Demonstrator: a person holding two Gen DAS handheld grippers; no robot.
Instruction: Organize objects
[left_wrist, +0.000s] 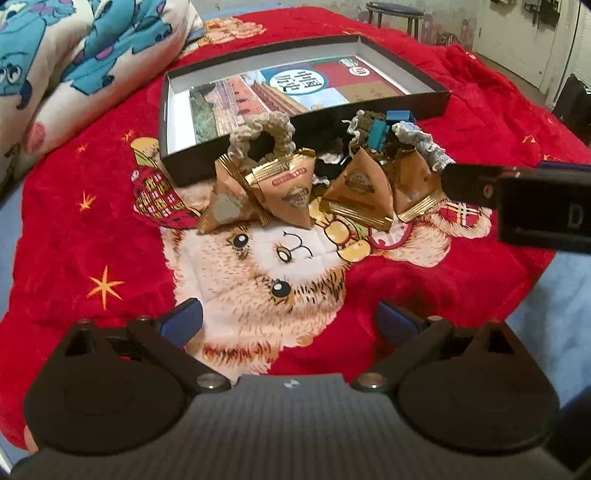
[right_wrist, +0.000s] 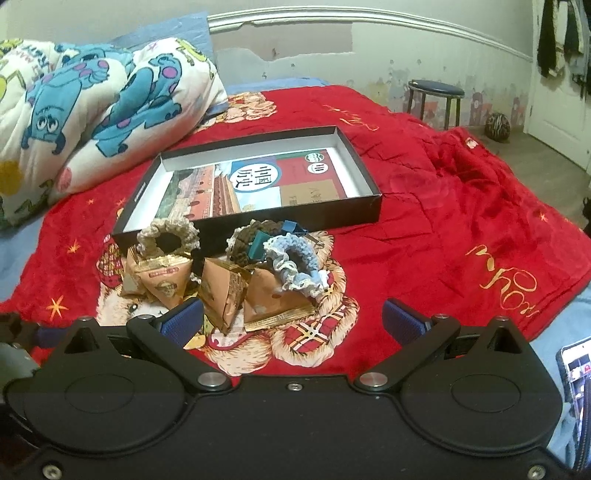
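**Grippers wide over packet pile, box behind**

Left gripper (left_wrist: 290, 319): black frame, blue ribbed pads, jaws spread to their widest, nothing between them; below lies plush red blanket (left_wrist: 66, 221) printed with a fluffy bear face and gold stars.

Right gripper (right_wrist: 291, 319): same build, jaws fully apart, holding nothing; left pad sits in front of the pile without a visible grip. Its black body enters the left view from the right, marked "D".

Packets (left_wrist: 295, 192): four pyramid-shaped pouches, tan kraft-look foil with gold crimped seams, round emblem and red label; print too small to read. Clustered on the blanket just before the box.

Scrunchies: beige crochet ring (left_wrist: 262, 134) with dark centre, leaning on the box wall; blue-and-white ruffled one (right_wrist: 295, 266) resting on the rightmost packet; brown knit one (right_wrist: 245, 240) behind.

Clips (right_wrist: 258, 243): teal and blue binder clips, amid the scrunchies.

Box (right_wrist: 258, 216): shallow black cardboard tray, white inside, open; holds a flat book (right_wrist: 258, 184) with palace photo and Chinese characters in a white circle.

Quilt (right_wrist: 92, 103): cream, blue cartoon monsters, rolled at upper left.

Stool (right_wrist: 436, 92): round dark seat, beyond the bed.
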